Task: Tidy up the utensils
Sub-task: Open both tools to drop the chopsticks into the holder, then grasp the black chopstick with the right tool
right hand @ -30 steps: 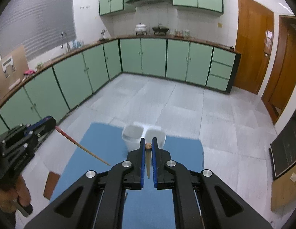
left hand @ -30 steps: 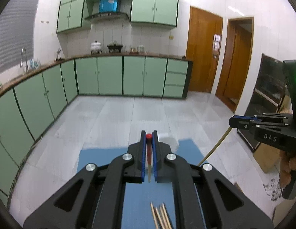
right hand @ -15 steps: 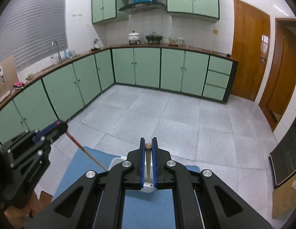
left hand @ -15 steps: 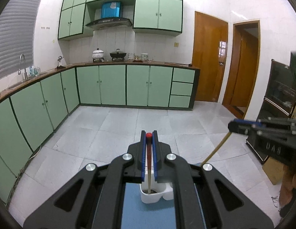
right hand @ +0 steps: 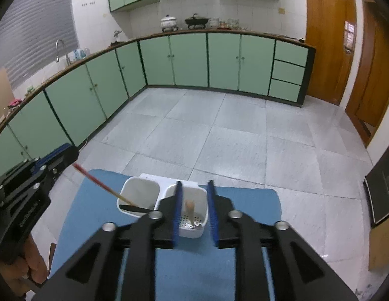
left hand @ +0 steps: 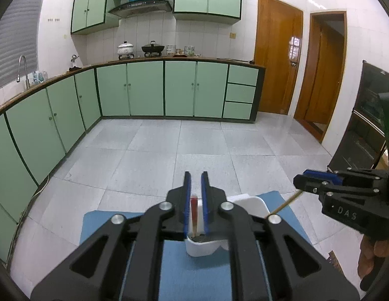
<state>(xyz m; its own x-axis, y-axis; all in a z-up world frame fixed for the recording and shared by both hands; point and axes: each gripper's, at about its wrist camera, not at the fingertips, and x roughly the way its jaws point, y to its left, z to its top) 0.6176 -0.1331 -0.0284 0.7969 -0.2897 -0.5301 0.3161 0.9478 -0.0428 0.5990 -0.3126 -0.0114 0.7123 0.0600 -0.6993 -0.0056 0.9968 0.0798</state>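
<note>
White two-compartment caddy [right hand: 198, 232], red chopstick [left hand: 193, 213] left, tan chopstick [right hand: 189, 207] right, both claws opening

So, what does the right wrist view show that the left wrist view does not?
Only the right wrist view shows the perforated bottom of the caddy's right compartment, the plain wooden utensil standing there, and both compartments from above.

Only the left wrist view shows the dark oven at the right and the second doorway.

Both show the white caddy, the red-handled utensil entering it, the blue mat, and both tools opening.
</note>
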